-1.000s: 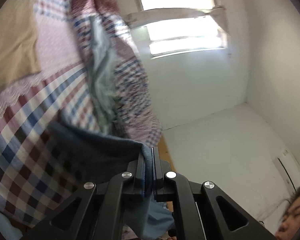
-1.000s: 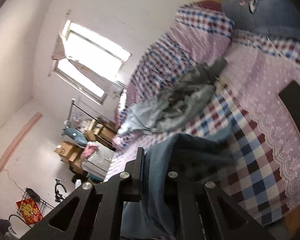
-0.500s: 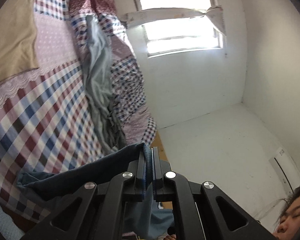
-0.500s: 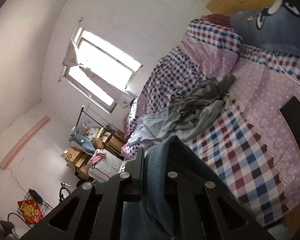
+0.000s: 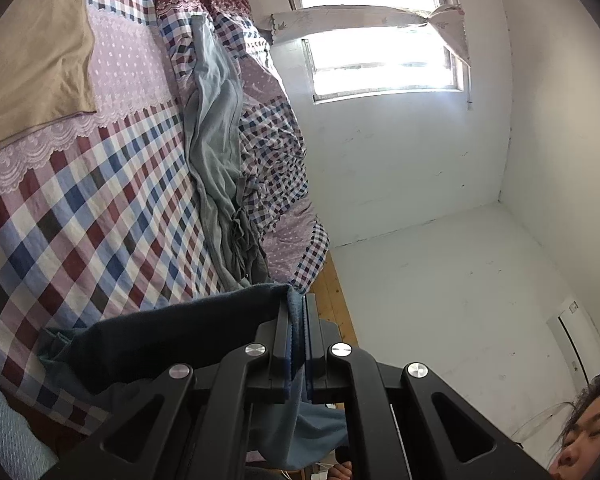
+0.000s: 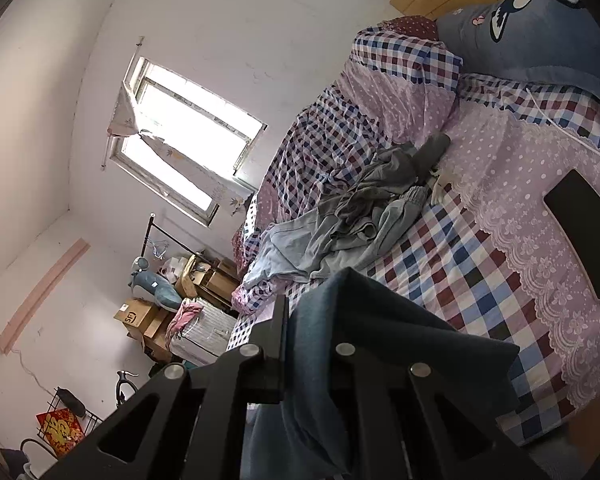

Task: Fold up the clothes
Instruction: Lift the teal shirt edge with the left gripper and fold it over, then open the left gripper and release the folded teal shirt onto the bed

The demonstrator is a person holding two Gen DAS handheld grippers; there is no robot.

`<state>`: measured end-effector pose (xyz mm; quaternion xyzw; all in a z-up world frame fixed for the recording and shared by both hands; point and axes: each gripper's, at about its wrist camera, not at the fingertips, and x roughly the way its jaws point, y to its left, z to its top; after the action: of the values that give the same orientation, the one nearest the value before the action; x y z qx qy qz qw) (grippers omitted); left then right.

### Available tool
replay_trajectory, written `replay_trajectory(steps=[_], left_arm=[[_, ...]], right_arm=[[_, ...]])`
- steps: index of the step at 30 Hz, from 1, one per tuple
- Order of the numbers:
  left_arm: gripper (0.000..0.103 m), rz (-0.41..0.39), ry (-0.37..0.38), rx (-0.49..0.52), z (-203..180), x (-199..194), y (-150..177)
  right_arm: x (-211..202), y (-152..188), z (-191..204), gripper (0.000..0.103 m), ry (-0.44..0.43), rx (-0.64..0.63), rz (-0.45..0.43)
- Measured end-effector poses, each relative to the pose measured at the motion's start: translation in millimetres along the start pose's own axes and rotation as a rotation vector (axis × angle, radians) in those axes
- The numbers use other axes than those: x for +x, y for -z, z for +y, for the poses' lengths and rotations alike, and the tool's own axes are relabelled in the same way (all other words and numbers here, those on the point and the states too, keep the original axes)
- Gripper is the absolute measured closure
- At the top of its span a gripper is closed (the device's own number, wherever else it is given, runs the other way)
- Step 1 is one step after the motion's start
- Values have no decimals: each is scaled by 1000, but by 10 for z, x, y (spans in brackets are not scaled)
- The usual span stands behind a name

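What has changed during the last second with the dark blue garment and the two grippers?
The dark blue garment was lifted off the checked bedspread, so more bedspread now shows. The left gripper and right gripper both stayed shut on it. The grey clothes pile did not move.

Bed (image 6: 480, 264): I see the heap of clothes (image 6: 352, 224) on it, beside the bunched quilt (image 6: 380, 92).
Tablet (image 6: 584, 232): on the bed, well apart from the heap.
Garment (image 6: 384, 344): between me and the heap.
Boxes (image 6: 140, 316): under the window (image 6: 188, 160).
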<state>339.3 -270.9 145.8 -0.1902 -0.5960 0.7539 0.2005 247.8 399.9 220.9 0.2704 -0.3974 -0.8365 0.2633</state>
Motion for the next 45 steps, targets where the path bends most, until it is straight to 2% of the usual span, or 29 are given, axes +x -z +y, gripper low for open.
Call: replay_trajectory(steps=[9,15,17,20,23,26,27,29,30,31,32,33,34,35,37,42,45], left_arm=[[101,3,10,-16,36,5,9],[101,-6,11,-13,-11,220,-246],[101,-8,-1,-6,-10,473,-465],[101,-3,-70,-9,166,1041,-853],[101,2,-140,-12,342,1609,-1240],[100,6,-209,-15,517,2177,-1627],[100,8,-233,-16,576,2360,-1753],[100,25,-282,-22,701,2452,-1851],[100,34,-306,-25,764,2498,-1901],[99,41,-328,-27,821,2537,-1949],[89,26,-295,-2,784,2448,-1976],[80,13,-281,23,750,2349,-1979],[56,1,-267,47,718,2250,-1978],[40,5,-261,69,709,2160,-1930],[38,15,-252,114,694,1983,-1830],[38,176,-394,253,871,1821,-1337],[39,212,-455,295,939,1800,-1176]], right_arm=[[42,17,3,96,6,-2,7],[248,-135,-18,96,31,3,18],[455,-285,-35,96,49,3,28],[870,-577,-165,96,77,40,48],[1441,-892,-457,96,130,114,76],[2076,-1158,-913,94,244,180,126],[2290,-1212,-1143,93,288,224,169],[2579,-1273,-1516,93,381,295,236],[2610,-1275,-1618,91,424,317,239],[2596,-1273,-1677,89,441,332,227],[2553,-1279,-1682,76,413,324,212],[2506,-1285,-1651,48,394,301,200],[2428,-1271,-1594,40,392,264,185],[2349,-1258,-1538,35,389,226,171],[2195,-1178,-1417,35,375,145,160],[1929,-803,-1306,35,306,74,154],[1860,-595,-1301,35,294,47,145]])
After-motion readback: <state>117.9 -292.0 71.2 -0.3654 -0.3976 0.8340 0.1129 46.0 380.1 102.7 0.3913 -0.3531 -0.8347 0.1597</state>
